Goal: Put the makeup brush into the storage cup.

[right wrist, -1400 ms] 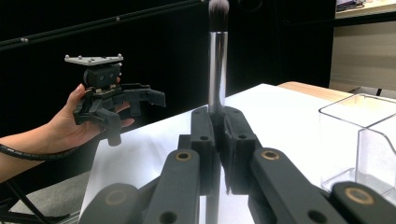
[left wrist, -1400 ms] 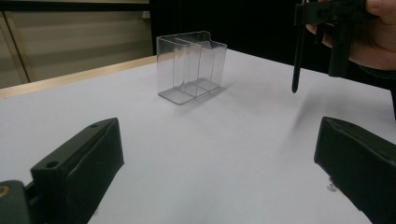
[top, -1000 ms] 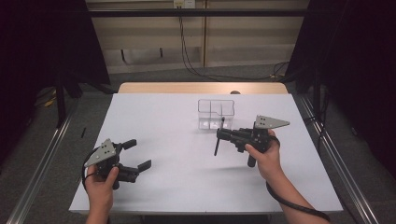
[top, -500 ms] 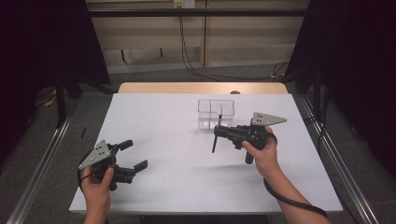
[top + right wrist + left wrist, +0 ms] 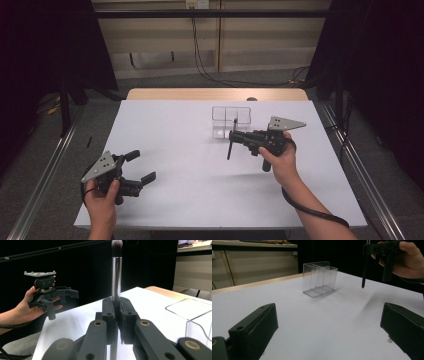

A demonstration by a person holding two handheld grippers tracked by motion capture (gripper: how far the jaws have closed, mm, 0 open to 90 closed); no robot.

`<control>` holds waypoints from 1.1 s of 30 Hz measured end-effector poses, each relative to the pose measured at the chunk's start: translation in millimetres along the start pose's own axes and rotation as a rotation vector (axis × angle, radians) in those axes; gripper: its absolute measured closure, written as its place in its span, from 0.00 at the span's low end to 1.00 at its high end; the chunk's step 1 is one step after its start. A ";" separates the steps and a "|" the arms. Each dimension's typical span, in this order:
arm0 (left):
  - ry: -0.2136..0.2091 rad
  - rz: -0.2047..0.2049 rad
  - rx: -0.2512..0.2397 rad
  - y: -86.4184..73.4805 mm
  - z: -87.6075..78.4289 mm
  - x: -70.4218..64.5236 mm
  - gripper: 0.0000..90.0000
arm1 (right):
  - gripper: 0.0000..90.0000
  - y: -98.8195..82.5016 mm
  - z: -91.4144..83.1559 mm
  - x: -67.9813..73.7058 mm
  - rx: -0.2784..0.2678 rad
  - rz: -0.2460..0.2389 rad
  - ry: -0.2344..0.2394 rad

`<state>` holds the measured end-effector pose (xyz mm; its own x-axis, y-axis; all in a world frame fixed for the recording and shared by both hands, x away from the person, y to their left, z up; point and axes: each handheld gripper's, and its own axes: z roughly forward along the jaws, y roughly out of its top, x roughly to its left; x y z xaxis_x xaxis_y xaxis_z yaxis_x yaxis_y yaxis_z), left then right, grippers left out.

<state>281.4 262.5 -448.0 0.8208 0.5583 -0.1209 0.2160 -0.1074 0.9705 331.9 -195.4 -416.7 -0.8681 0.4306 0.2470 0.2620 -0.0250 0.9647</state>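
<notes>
Nearest you, your left gripper (image 5: 142,166) is resting low over the white table (image 5: 190,200), jaws spread and empty. Farther out, your right gripper (image 5: 233,138) is pinching the slim black-handled makeup brush (image 5: 231,145) upright, bristles up. Beyond, the clear plastic divided organiser (image 5: 230,120) is standing empty, so placing is probably remaining.

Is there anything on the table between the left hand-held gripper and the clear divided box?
Nothing: in the left gripper view, bare white table runs from the open left hand-held gripper up to the clear divided box. The high view shows the same.
</notes>
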 end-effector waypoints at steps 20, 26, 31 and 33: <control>-0.014 0.004 -0.003 0.3 3.1 -2.6 0.01 | 0.94 13.6 6.3 -9.0 -0.002 -0.015 -0.034; -0.020 0.005 -0.004 0.3 3.7 -2.8 0.01 | 0.94 19.9 7.5 -13.7 -0.009 -0.017 -0.046; -0.021 0.006 -0.010 1.0 2.9 -2.9 0.01 | 0.94 24.7 8.2 -16.7 -0.016 -0.015 -0.059; -0.021 0.007 -0.010 0.9 2.7 -2.7 0.01 | 0.94 26.1 9.0 -18.2 -0.020 -0.014 -0.064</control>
<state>280.8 258.6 -447.3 0.8334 0.5398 -0.1188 0.2052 -0.1025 0.9733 358.3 -195.8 -396.8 -0.8429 0.4876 0.2277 0.2408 -0.0366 0.9699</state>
